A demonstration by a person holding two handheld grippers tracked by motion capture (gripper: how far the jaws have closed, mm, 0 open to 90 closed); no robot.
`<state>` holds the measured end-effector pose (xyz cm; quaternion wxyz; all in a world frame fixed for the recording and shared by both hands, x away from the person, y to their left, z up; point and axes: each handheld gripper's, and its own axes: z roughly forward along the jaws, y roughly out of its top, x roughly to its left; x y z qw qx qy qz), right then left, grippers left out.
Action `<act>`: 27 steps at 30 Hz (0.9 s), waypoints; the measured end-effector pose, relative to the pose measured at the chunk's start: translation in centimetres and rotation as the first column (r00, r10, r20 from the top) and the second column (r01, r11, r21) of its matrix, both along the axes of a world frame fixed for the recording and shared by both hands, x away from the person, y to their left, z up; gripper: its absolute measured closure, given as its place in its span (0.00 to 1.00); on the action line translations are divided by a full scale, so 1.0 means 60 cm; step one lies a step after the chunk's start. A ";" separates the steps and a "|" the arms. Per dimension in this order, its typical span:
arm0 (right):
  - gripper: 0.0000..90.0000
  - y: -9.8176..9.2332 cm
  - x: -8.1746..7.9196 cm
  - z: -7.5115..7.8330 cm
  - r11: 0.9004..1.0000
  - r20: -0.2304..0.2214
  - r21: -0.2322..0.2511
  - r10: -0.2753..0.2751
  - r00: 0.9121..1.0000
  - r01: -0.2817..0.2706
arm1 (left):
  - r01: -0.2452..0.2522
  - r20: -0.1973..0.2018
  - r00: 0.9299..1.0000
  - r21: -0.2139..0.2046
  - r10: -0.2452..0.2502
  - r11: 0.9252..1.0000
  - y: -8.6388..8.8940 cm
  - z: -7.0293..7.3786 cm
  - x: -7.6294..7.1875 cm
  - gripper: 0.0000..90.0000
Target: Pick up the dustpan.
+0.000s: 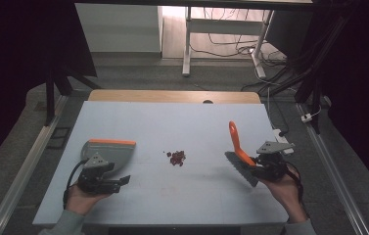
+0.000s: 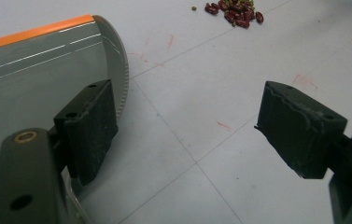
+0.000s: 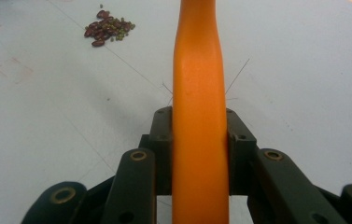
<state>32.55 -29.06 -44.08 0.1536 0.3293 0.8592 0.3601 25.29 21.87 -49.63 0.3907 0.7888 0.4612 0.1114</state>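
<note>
Table (image 1: 172,122) from above: pale top bare toward the far and right edges, beans (image 1: 177,157) heaped mid-table, dustpan (image 1: 111,149) on the left, well apart. Left gripper (image 1: 123,181) beside the dustpan; right gripper (image 1: 250,164) holding a brush (image 1: 238,147) off the surface. Left gripper view: jaws wide apart, empty, dustpan (image 2: 38,70) just beside one, beans (image 2: 234,11) farther off. Right gripper view: jaws clamped on the orange brush handle (image 3: 199,93), beans (image 3: 108,28) upper left.

Grey dustpan (image 1: 108,152) with orange edge beside left gripper (image 1: 104,182); orange-handled brush (image 1: 239,147), dark bristles, in right gripper (image 1: 264,164); dark red beans (image 1: 177,157) between.
</note>
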 end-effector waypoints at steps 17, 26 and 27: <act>0.79 0.004 -0.003 0.002 1.000 0.013 0.000 0.007 1.000 -0.007 | 0.008 -0.011 1.000 0.000 -0.008 1.000 -0.002 0.002 0.002 0.22; 0.79 0.005 -0.004 0.001 1.000 0.018 -0.005 0.006 1.000 -0.006 | 0.012 -0.001 1.000 0.010 -0.012 1.000 -0.002 0.015 -0.003 0.22; 0.79 0.004 -0.004 0.002 1.000 0.021 -0.004 0.006 1.000 -0.006 | 0.010 0.001 1.000 0.008 -0.010 1.000 -0.003 0.018 -0.004 0.22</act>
